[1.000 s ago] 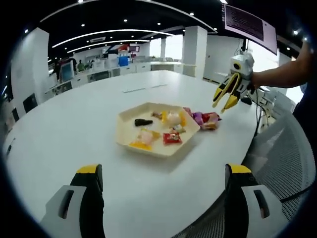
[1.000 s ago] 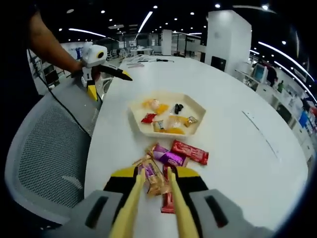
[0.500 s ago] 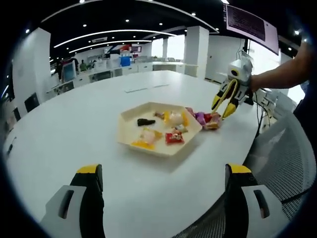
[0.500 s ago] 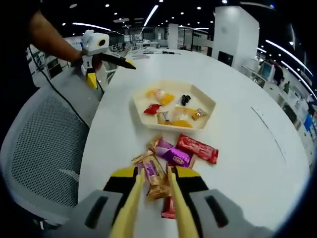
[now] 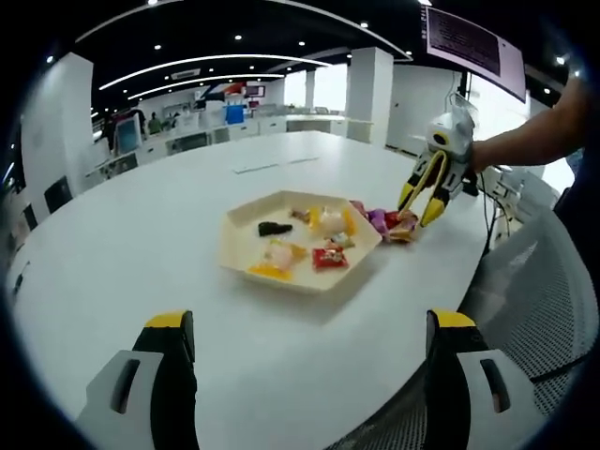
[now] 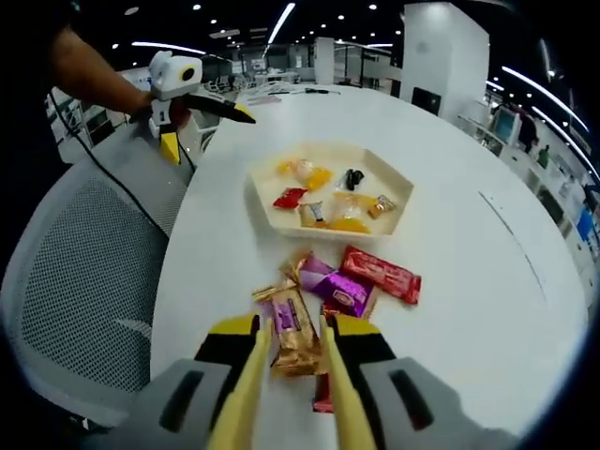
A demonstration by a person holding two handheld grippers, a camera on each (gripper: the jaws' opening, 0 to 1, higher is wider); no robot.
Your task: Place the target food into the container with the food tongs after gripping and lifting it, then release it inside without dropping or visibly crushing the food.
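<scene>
Gold-wrapped candy [image 6: 292,328] lay on the bench [image 6: 469,309] between the right claw [image 6: 289,330]'s yellow tongs, not yet pinched. Light, crinkly, slippery; best gripped mid-body. Tray [image 6: 330,197] sat beyond. Left claw [image 5: 309,328] stood open.

Your gold-and-purple wrapped candy bar [image 6: 291,330] lies flat on the white table between the yellow tongs [image 6: 291,349]. Beyond it sits the cream hexagonal tray [image 6: 405,198], already holding several small wrapped sweets.
</scene>
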